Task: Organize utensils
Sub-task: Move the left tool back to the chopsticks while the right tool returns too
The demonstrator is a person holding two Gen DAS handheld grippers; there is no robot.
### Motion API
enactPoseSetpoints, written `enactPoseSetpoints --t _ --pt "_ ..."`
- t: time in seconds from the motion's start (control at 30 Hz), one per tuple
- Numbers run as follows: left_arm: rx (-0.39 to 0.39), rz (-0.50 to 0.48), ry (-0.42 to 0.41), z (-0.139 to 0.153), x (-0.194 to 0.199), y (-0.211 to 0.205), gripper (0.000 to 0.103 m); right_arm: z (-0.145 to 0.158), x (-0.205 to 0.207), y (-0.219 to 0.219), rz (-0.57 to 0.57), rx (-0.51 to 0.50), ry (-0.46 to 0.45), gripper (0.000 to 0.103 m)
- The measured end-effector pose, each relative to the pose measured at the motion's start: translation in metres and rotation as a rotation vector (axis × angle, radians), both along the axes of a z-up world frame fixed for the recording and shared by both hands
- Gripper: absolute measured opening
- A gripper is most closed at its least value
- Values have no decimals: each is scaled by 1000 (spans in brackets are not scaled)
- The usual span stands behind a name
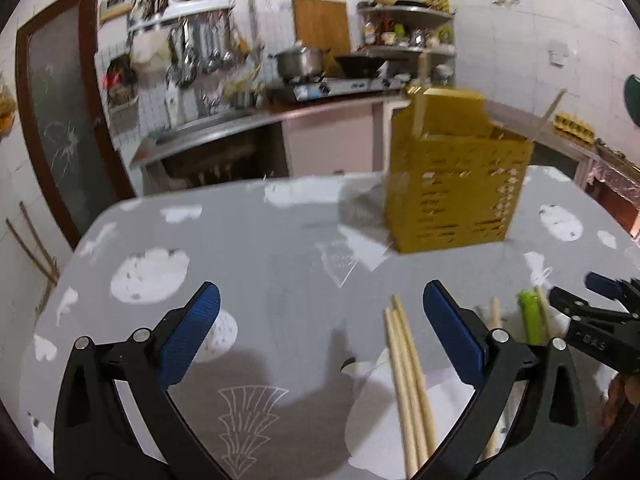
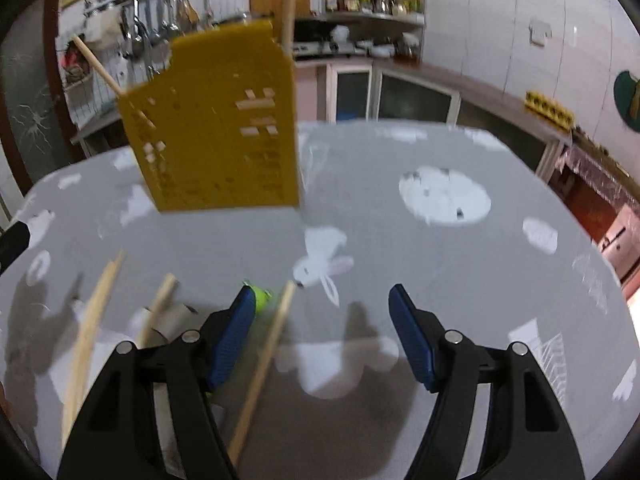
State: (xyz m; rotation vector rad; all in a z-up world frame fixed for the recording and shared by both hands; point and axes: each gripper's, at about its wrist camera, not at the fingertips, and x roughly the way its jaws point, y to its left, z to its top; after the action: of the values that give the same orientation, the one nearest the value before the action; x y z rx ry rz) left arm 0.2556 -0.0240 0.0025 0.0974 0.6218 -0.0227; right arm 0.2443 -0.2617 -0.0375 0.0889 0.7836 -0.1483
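Left gripper has its jaws wide apart, holding nothing, above a pair of wooden chopsticks lying on the grey patterned table. Right gripper is likewise spread and empty (a green-handled utensil lies beside its left finger). Farther back stands a yellow perforated utensil holder with chopsticks inside.

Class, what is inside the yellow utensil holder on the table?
Two wooden chopsticks stick out of the yellow utensil holder. Its perforated walls hide their lower ends and anything else inside.
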Motion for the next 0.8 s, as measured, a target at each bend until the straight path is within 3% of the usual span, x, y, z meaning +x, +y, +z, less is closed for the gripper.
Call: enactPoseSetpoints --t 0.13,0.37,0.5,0.8 --pt "-23 32 68 -18 12 6 98 -6 7 1 1 16 42 68" --pt "-11 19 107 -36 19 4 98 -14 15 10 -11 -3 94 67" --pt "-13 -7 144 -44 23 0 98 -12 15 16 28 10 88 45" --pt "-3 -27 220 -58 31 -6 98 -13 15 15 33 29 76 44"
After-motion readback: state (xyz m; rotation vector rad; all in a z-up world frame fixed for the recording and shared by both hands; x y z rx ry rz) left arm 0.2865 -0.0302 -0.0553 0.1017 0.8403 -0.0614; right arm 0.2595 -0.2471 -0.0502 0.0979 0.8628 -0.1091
